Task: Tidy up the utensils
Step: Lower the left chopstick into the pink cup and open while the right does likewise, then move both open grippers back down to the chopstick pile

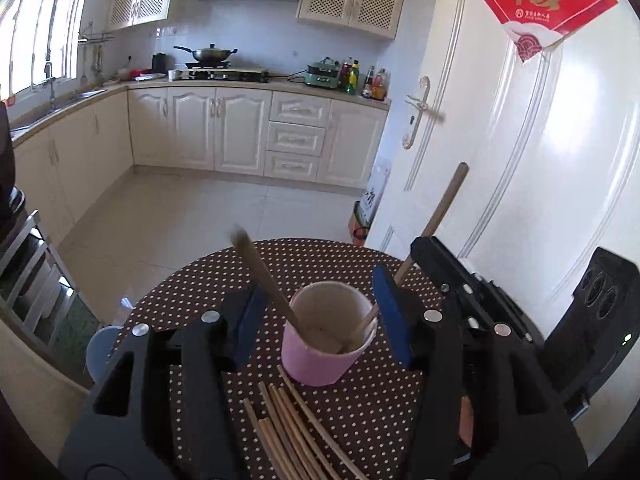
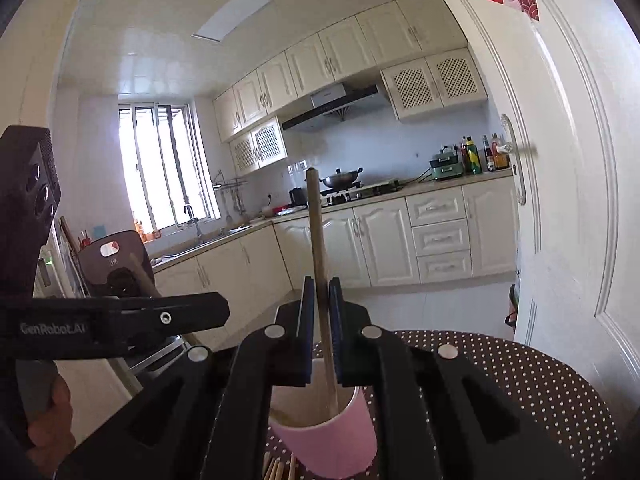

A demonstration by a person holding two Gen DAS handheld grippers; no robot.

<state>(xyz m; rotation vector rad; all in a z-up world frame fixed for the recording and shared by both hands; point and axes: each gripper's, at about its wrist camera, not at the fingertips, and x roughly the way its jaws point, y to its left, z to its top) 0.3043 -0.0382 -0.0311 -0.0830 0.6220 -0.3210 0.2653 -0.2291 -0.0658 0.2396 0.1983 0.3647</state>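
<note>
A pink cup (image 1: pixel 324 354) stands on the dotted round table (image 1: pixel 344 264); it also shows in the right wrist view (image 2: pixel 326 438). Two wooden chopsticks stand in it: one (image 1: pixel 262 274) leans left, one (image 1: pixel 434 222) leans right. My left gripper (image 1: pixel 320 314) is open with its fingers on either side of the cup. My right gripper (image 2: pixel 321 320) is shut on the right chopstick (image 2: pixel 317 248), whose lower end is inside the cup. Several loose chopsticks (image 1: pixel 288 428) lie on the table in front of the cup.
A white door (image 1: pixel 520 140) stands close on the right. A dark speaker-like box (image 1: pixel 592 320) sits at the table's right. A pale blue stool (image 1: pixel 102 346) and a metal rack (image 1: pixel 36 280) are to the left. Kitchen counters run along the back.
</note>
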